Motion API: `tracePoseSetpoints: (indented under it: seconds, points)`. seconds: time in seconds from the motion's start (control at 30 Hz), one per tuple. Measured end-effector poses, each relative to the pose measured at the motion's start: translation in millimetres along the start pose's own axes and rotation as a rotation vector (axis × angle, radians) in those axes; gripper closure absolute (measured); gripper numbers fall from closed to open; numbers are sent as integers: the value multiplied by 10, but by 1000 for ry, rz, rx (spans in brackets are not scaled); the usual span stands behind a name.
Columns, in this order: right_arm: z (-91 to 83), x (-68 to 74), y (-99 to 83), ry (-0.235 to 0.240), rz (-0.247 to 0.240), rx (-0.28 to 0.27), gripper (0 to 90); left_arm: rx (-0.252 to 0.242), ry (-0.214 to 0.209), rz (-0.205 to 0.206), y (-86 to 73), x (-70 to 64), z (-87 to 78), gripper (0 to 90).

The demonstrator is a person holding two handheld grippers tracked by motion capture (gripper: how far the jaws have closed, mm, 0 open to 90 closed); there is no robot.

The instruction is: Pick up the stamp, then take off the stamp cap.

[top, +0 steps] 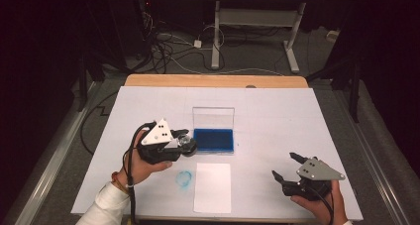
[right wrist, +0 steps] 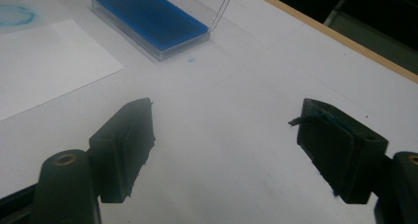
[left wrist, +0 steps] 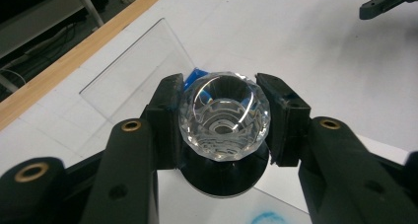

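While the left gripper (top: 184,144) clamps a faceted crystal-knobbed stamp (left wrist: 224,116) at centre-left of the high view, the blue ink pad (top: 213,140) sits just to its right, long axis across the frame, clear lid up. Likely an inking dip next. Below lies a white sheet (top: 212,187) beside a blue smudge (top: 184,178). Right gripper (top: 286,166), lower right, gapes wide on nothing. White-covered table (top: 277,116); cables on the dark floor beyond.
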State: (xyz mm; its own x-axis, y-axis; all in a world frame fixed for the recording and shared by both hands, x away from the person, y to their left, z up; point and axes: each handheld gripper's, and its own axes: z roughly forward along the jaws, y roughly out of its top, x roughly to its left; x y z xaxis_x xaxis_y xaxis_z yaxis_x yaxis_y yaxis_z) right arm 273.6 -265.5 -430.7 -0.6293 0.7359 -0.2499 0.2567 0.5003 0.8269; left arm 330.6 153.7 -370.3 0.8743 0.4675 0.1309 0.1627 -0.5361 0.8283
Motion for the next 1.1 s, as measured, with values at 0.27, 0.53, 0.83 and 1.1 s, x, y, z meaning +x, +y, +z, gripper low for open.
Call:
tracePoseSetpoints:
  seconds: [0.27,0.53,0.83,1.1]
  points:
    - [-3,37,-15,14,-10,7,221,-19,-53,29,93,-141,34,547]
    - [39,85,8,37,-13,10,208,-13,-126,60,140,-285,102,547]
    - [111,253,140,88,-43,-5,195,-33,-166,76,209,-438,170,547]
    - [363,614,368,242,-73,-47,188,-37,-213,54,215,-498,278,547]
